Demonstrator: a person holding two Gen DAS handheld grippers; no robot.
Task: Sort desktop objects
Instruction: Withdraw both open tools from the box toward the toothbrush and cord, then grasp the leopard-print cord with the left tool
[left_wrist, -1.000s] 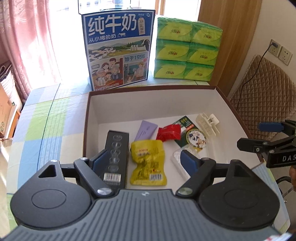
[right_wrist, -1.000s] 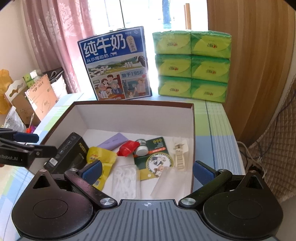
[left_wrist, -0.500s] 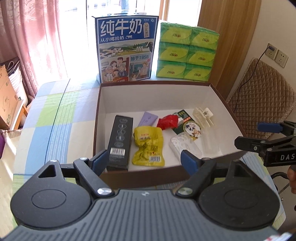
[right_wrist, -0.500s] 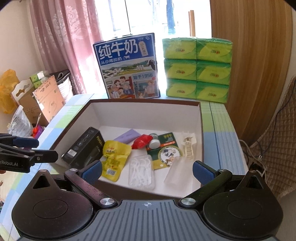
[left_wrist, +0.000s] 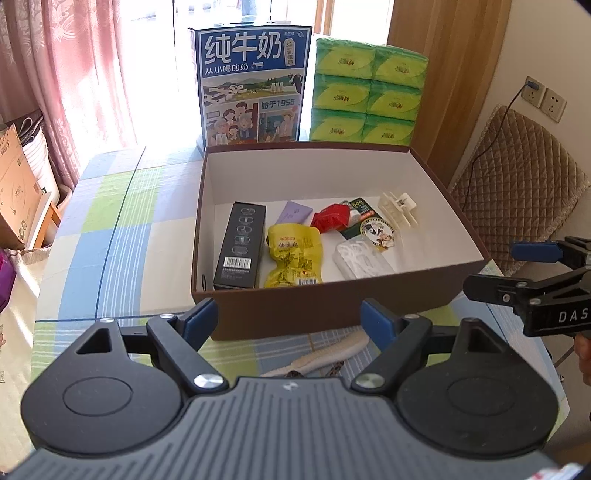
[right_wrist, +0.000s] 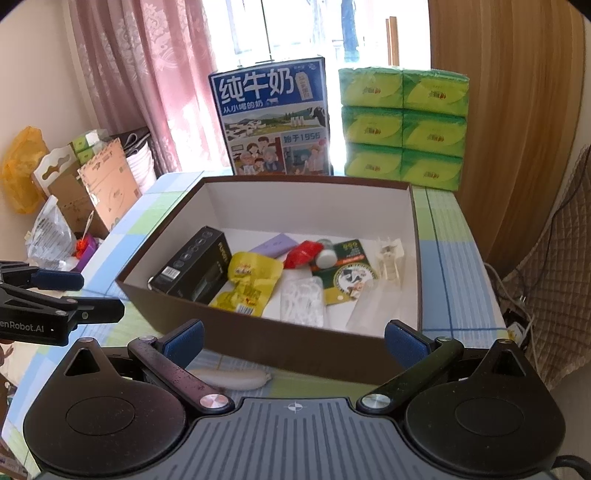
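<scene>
A checked surface (left_wrist: 110, 236) is seen carrying a brown box (left_wrist: 332, 310). Inside it are laid a black carton (left_wrist: 240, 245) at left, a yellow snack packet (left_wrist: 293, 260), a red packet (left_wrist: 330, 218) and a white clip (left_wrist: 399, 206) at far right. A pale comb (left_wrist: 325, 356) is left outside, just near the box's near wall. Both the left hand-held gripper (left_wrist: 290, 319) and the right hand-held gripper (right_wrist: 293, 339) are held released, empty, near that wall.

Checked table (left_wrist: 110, 229) bearing brown box (left_wrist: 332, 306), perhaps a comb (left_wrist: 325, 356)

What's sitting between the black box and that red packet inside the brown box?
A yellow snack pouch lies between the black box and the red packet, clearest in the left wrist view.
</scene>
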